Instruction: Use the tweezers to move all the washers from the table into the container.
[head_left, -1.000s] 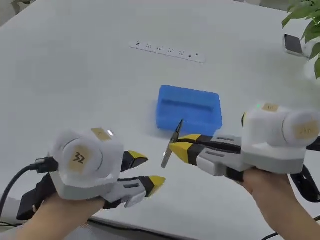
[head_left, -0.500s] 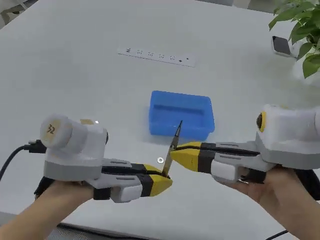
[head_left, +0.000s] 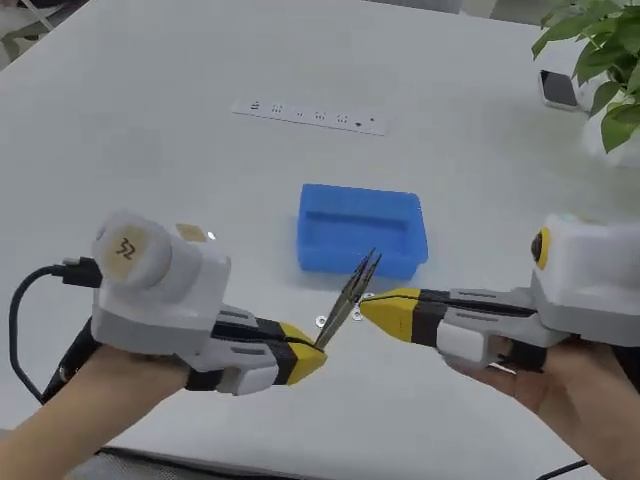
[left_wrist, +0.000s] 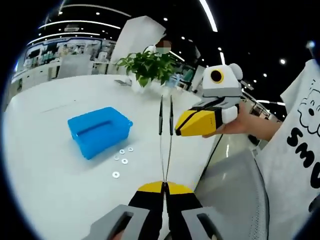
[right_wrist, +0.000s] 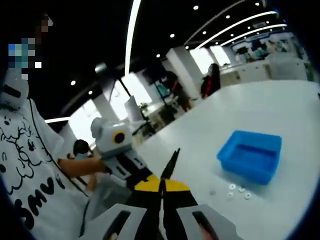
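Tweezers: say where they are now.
Head view, centre: the tweezers, clamped in the left gripper's tongs, point up toward the blue container, beside the right gripper's tip.

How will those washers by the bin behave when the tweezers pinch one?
The washers look tiny, thin and flat: probably light, lying flush on the table, hard to get under. They seem to be smooth metal, so they may slip from the tweezers.

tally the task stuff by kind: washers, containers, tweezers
washers: 5
container: 1
tweezers: 1
total: 7
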